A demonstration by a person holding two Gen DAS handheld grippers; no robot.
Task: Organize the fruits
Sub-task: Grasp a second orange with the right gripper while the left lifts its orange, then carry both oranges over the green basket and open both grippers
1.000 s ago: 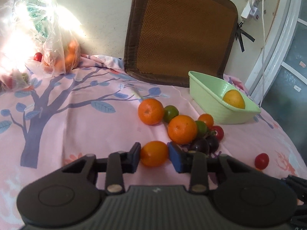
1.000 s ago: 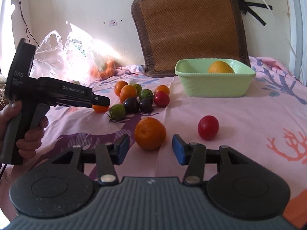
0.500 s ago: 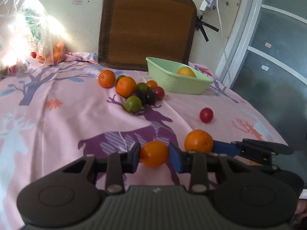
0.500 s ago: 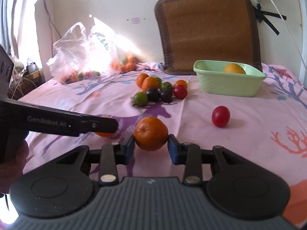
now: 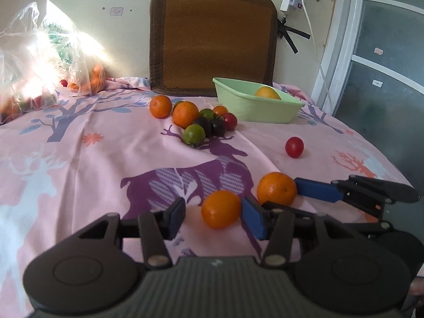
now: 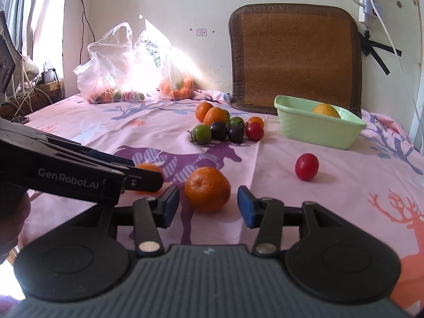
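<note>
My left gripper [image 5: 214, 217] is open around a small orange [image 5: 221, 209] that rests on the pink cloth, close to the right pad. My right gripper [image 6: 208, 206] is open around a second, larger orange [image 6: 207, 189], which also shows in the left wrist view [image 5: 277, 188]. A pile of oranges, green, dark and red fruits [image 5: 201, 122] lies in the middle of the table. A green basket [image 5: 254, 106] at the back holds one yellow-orange fruit [image 5: 267, 93]. A lone red tomato [image 5: 294, 147] lies to the right.
Clear plastic bags of fruit [image 6: 124, 79] sit at the back left by the wall. A brown woven cushion [image 5: 214, 42] leans on the wall behind the basket. The table drops off at the right edge near a door frame [image 5: 344, 53].
Both grippers have opened and let go of their oranges, which now rest side by side on the cloth near the front. Both views have drawn back slightly.
</note>
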